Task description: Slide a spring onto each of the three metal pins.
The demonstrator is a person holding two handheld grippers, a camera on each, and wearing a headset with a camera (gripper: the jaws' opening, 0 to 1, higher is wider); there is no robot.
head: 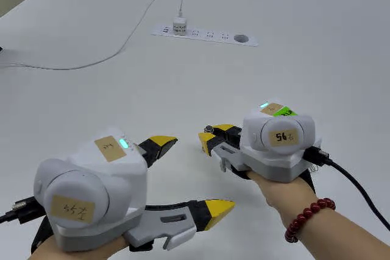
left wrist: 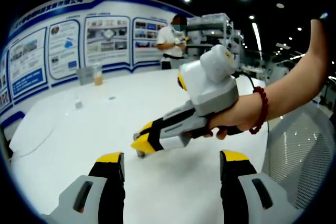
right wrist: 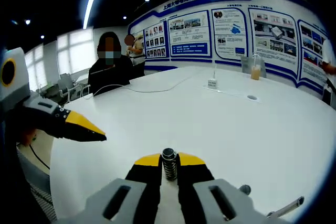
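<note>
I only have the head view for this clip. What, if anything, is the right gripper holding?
Observer: In the right gripper view, the right gripper is shut on a small coiled metal spring, upright between its yellow-tipped fingers.
Operator: Does the spring stick out past them?
Observer: The left gripper view shows one end poking out below those fingers; I cannot tell whether it touches the white table.
Operator: Anyone else around?
Observer: A person in dark clothing sits at the table's far edge.
</note>
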